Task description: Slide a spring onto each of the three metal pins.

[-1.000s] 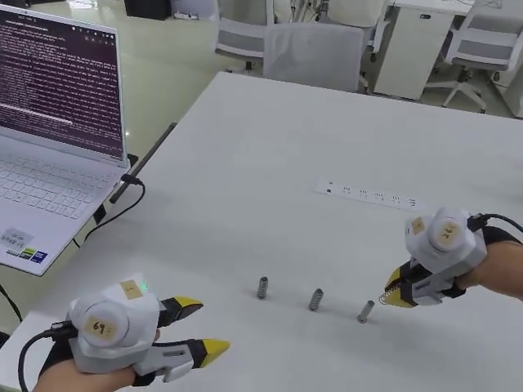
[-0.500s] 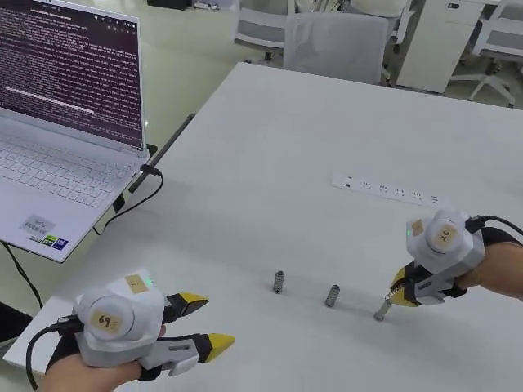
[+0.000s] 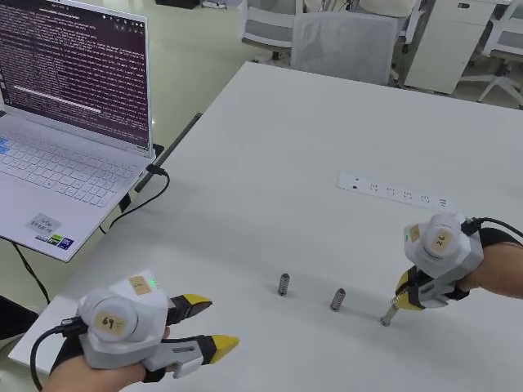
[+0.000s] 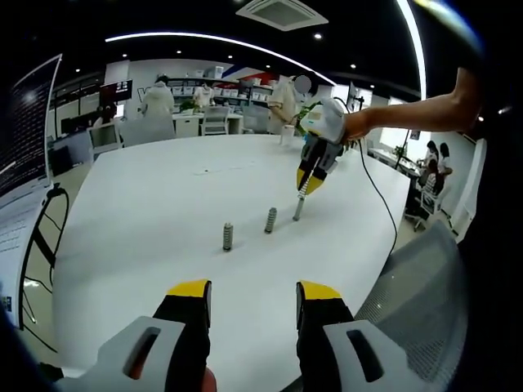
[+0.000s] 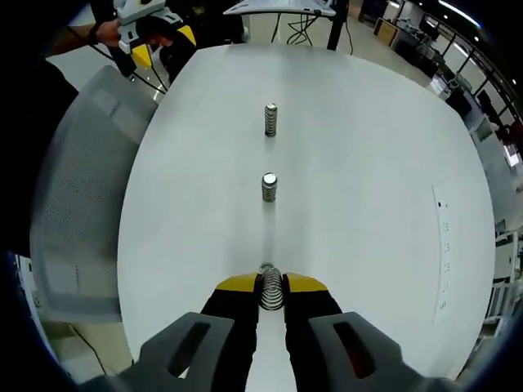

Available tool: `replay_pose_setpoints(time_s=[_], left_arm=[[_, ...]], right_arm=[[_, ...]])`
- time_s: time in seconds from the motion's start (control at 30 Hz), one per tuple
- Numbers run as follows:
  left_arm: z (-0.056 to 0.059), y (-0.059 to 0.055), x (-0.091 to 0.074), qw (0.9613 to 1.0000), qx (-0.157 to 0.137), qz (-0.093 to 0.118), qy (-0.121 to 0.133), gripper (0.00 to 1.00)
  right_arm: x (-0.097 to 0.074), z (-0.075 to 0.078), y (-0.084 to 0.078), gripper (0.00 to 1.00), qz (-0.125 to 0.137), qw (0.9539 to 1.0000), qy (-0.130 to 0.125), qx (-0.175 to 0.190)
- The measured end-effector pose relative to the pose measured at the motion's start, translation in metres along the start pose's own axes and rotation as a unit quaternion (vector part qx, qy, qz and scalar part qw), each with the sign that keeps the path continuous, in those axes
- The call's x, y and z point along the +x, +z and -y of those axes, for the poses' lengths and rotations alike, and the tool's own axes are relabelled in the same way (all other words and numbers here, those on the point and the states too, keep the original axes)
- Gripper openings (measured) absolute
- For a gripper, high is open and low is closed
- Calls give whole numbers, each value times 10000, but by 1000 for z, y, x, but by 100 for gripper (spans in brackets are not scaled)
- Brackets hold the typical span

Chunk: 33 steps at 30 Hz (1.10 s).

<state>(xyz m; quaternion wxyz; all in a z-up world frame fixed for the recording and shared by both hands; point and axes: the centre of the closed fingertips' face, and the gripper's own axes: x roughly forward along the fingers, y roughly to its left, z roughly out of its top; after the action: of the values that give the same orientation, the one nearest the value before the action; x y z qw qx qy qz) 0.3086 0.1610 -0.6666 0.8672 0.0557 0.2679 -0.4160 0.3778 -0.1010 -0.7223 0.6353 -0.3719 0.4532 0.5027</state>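
1. Gripping a spring point(image 5: 271, 292) between their yellow-tipped jaws, your right tongs point(image 5: 270, 282) are pointing down at the white tabletop point(image 5: 359, 163). In the right gripper view the coils are sitting squarely in the gap between the two jaws.
2. You are holding that spring directly over the end pin point(image 3: 386, 317), which is standing at the right end of a row of three. In the head view the spring is meeting the pin's top, and I cannot tell how far down the shaft it is sitting.
3. The middle pin point(image 3: 337, 300) and the left pin point(image 3: 283, 284) are standing apart from one another on the tabletop, and each is already wearing a spring of its own.
4. Your left tongs point(image 3: 214, 324) are hovering near the tabletop's front left edge, well apart from the row, with the jaws spread wide and nothing between them.
5. In the left gripper view those jaws are aiming toward the three pins, and your right tongs are showing beyond them, tipped down onto the end pin.
6. A laptop point(image 3: 65, 155) is sitting open beside the tabletop's left edge with text showing on its screen, and a black cable point(image 3: 139, 200) is plugged into its side. A white power strip point(image 3: 392, 190) is lying flat farther back, well behind the pins.
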Motion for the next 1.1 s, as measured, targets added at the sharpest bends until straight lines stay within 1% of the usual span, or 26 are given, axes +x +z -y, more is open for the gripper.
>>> replay_pose_setpoints(time_s=[0.17, 0.3, 0.53, 0.83, 1.0, 1.1], left_arm=[[1, 1, 1, 10000, 13, 4, -16, 36], [1, 1, 0, 10000, 12, 2, -19, 36], [-1, 0, 0, 10000, -12, -1, -11, 36], [0, 2, -1, 10000, 7, 18, -3, 36], [-3, 3, -2, 10000, 7, 19, 20, 36], [-4, 2, -3, 10000, -8, 18, 36, 36]], right_arm=[[1, -1, 1, 9, 36, 10000, 18, 41], [2, 0, 0, 9, -8, 10000, 35, -3], [2, -5, 0, 9, -63, 9999, 89, -51], [12, -3, -5, 9, -155, 9998, 105, -60], [20, -3, -9, 9, -267, 9996, 119, -61], [21, -1, -8, 9, -269, 9996, 107, -26]])
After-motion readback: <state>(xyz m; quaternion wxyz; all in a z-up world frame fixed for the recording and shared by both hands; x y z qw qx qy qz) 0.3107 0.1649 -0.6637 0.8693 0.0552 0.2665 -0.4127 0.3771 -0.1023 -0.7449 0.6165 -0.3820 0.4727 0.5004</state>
